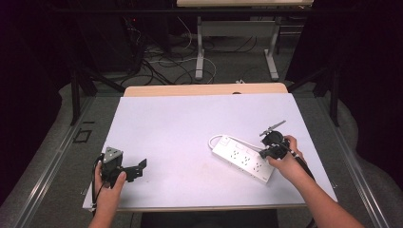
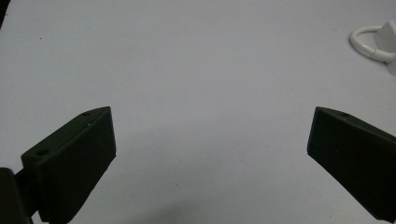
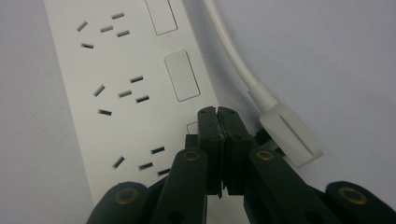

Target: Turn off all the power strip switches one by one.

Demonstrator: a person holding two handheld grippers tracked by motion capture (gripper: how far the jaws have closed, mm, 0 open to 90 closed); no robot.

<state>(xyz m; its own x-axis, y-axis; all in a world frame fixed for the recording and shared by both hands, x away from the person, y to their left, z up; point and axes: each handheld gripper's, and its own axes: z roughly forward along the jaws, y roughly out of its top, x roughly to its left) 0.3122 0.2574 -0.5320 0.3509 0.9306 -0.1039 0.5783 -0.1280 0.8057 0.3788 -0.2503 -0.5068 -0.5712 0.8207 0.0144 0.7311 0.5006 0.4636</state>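
item: white power strip [image 1: 242, 159], no readable writing; your right gripper [image 3: 217, 112] pressed together on its switch row; your left gripper [image 2: 210, 140] spread, well left of it.

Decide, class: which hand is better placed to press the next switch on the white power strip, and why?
Right. The right gripper, its jaws shut, sits on the power strip beside its switches. The left gripper, its jaws open, rests far across the table over bare surface.

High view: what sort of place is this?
Probably a lab or workshop recording bay: a white work table inside a dark frame with black curtains, loose cables on the floor, another metal-legged bench behind, and a power strip as the workpiece.
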